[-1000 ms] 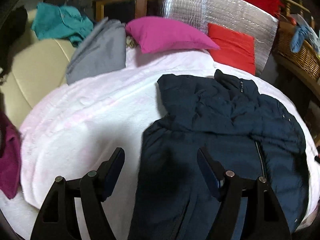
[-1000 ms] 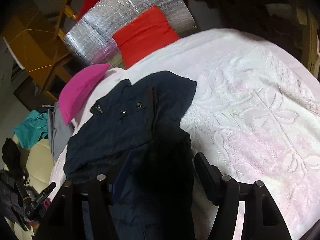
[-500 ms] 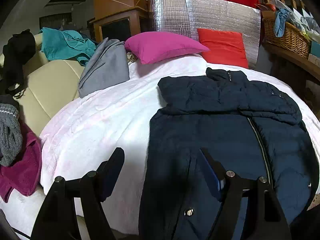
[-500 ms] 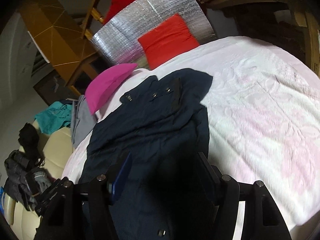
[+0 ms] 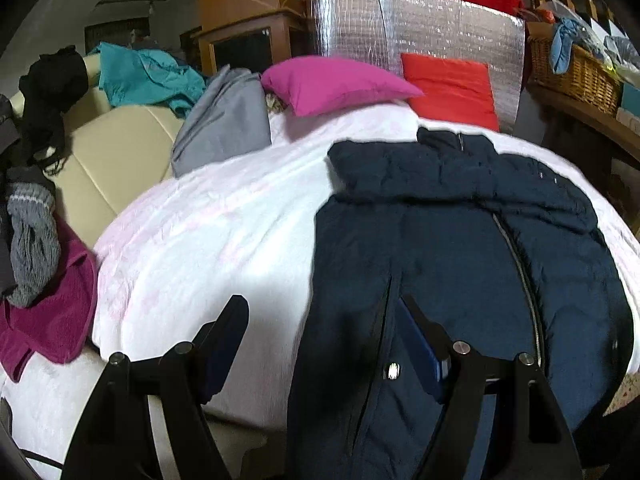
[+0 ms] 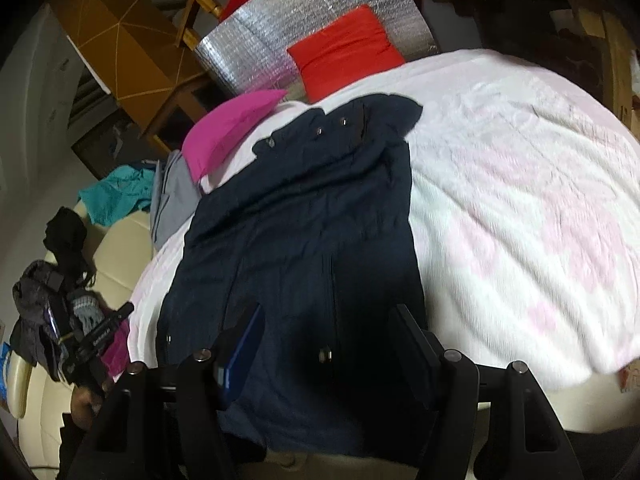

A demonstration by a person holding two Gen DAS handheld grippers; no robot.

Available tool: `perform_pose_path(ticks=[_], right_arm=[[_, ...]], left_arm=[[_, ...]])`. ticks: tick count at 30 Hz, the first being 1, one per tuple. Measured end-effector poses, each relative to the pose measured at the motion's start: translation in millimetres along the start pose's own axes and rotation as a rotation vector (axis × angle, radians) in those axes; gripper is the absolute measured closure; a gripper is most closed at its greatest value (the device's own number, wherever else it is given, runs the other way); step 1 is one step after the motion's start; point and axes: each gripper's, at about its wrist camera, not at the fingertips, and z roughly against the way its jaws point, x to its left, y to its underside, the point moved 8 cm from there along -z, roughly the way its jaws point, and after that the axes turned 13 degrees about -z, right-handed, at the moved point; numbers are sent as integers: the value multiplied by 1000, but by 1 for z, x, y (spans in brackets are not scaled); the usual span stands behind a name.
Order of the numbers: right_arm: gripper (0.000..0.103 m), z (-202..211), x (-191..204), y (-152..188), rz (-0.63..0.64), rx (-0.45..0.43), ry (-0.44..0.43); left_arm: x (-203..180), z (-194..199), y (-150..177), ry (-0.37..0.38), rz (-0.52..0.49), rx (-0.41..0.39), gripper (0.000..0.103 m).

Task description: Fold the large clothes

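A dark navy padded jacket (image 5: 452, 248) lies flat on a white-pink bedspread (image 5: 208, 236), collar toward the pillows, sleeves folded in across the chest, hem hanging over the near bed edge. It also shows in the right wrist view (image 6: 304, 232). My left gripper (image 5: 324, 316) is open and empty, above the jacket's lower left edge. My right gripper (image 6: 328, 320) is open and empty, above the jacket's lower right part. In the right wrist view the left gripper (image 6: 100, 336) appears at far left.
A magenta pillow (image 5: 336, 84) and a red pillow (image 5: 452, 88) lean at the head against a silver foil panel (image 5: 420, 28). A grey garment (image 5: 224, 120), teal cloth (image 5: 144, 76) and a cream sofa (image 5: 108, 160) lie left. A wicker basket (image 5: 576, 72) stands right.
Both grippers have pulled back and up from the jacket toward the foot of the bed, so more of the jacket and its hem show. Both stayed open.
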Motion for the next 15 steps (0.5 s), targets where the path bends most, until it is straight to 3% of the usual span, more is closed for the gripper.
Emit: perform_pose_path(ticks=[9, 15], right_arm=[[33, -1, -14, 12, -28, 23, 24], [33, -13, -30, 5, -105, 41, 35]], left_arm=[[-10, -11, 23, 30, -13, 78, 24], [-5, -23, 12, 122, 92, 85, 24]])
